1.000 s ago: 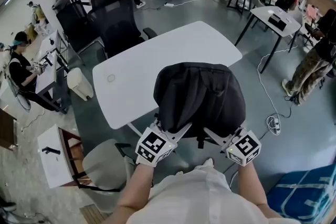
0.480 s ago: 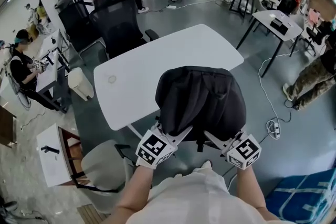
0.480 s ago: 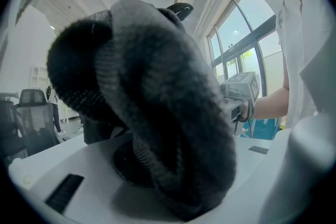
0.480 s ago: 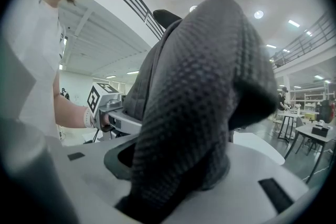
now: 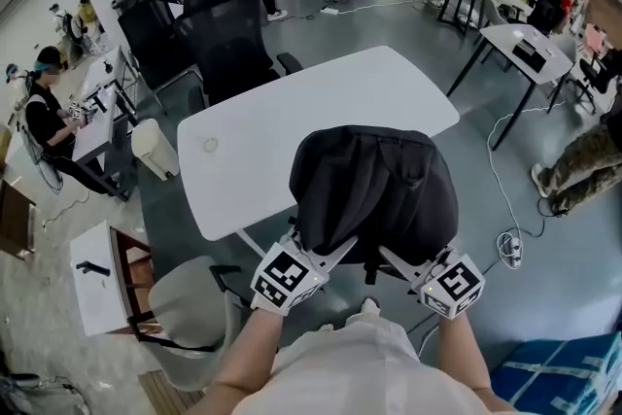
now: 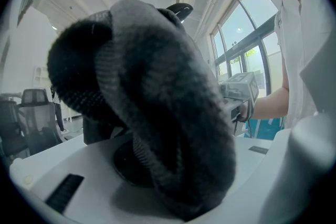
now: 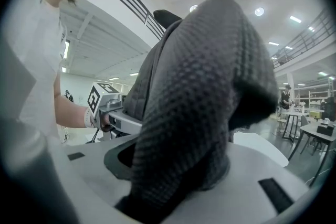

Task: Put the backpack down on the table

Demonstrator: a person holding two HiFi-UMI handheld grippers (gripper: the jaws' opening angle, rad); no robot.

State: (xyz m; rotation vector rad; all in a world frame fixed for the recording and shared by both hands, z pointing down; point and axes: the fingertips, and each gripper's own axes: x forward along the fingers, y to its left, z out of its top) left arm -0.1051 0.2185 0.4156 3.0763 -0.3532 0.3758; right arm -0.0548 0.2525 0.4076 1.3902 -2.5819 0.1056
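A black backpack (image 5: 374, 190) hangs in the air over the near edge of the white table (image 5: 292, 126), its back panel and straps facing me. My left gripper (image 5: 335, 245) is shut on the backpack's left padded strap (image 6: 157, 113), which fills the left gripper view. My right gripper (image 5: 391, 255) is shut on the right padded strap (image 7: 194, 113), a dark mesh band between its jaws. Each gripper view also shows the other gripper beyond its strap. The backpack's underside is hidden, so I cannot tell whether it touches the table.
Black office chairs (image 5: 228, 39) stand behind the table, and a grey chair (image 5: 190, 306) is at my near left. A white bin (image 5: 155, 149) and a small side table (image 5: 97, 282) are on the left. Desks (image 5: 525, 49), people and a floor cable (image 5: 510, 248) are at right.
The backpack and both grippers keep the same pose. Only the head view has shifted slightly.
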